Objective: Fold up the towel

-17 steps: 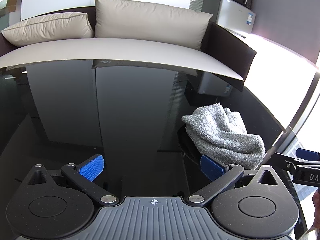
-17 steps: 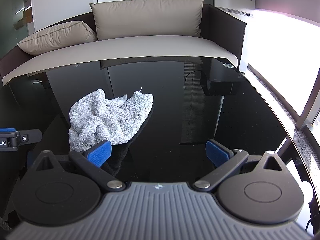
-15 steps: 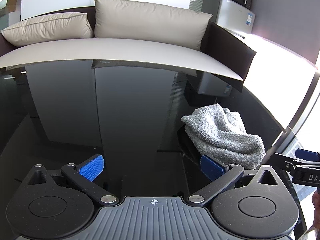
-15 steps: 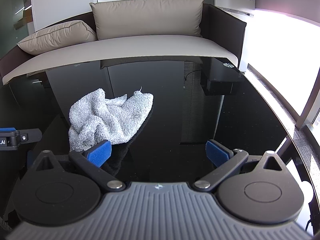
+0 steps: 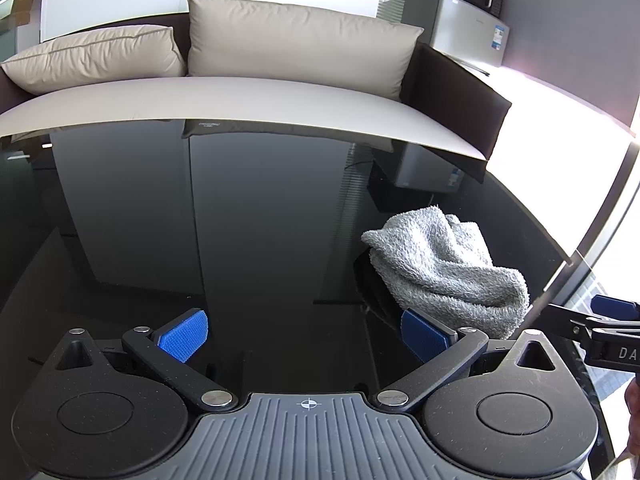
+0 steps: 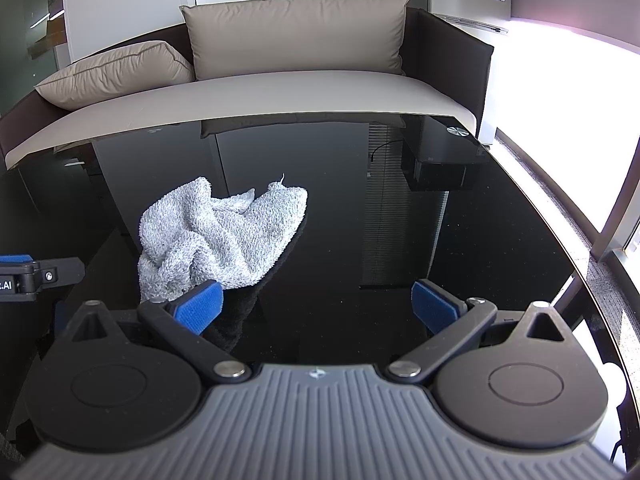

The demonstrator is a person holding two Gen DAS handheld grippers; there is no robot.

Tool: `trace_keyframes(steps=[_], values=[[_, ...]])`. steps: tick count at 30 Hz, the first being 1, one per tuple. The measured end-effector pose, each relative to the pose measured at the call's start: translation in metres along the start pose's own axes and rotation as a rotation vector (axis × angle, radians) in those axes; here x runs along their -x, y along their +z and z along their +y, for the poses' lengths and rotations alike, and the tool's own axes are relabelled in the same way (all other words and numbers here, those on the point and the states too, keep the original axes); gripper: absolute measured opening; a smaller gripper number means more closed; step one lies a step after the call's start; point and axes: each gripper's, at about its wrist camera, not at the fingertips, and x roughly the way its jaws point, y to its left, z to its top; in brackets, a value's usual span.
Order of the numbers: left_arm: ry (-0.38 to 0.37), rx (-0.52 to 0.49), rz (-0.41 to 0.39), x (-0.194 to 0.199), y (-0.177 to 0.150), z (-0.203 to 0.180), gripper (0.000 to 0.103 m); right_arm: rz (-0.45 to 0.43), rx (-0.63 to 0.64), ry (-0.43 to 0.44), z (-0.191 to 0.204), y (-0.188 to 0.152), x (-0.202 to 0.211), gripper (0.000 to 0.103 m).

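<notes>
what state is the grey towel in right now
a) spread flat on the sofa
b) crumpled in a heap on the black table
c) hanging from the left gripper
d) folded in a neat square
b: the towel lies bunched and wrinkled on the glossy black table, while the left gripper and the right gripper are both open and hold nothing.

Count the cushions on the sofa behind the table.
2. One cushion stands upright against the sofa back; the other cushion lies slumped at the sofa's left end. None seems hidden.
</notes>
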Motion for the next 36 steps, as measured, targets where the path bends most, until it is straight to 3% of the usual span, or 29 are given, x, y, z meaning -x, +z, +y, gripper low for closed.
trace_keyframes(steps=[36], values=[[0.002,-0.002,0.001,-0.0020,-0.0004,-0.0025,0.102,-0.010,0.005,-0.001,0.0013,-0.0020,0.0019,0.103]])
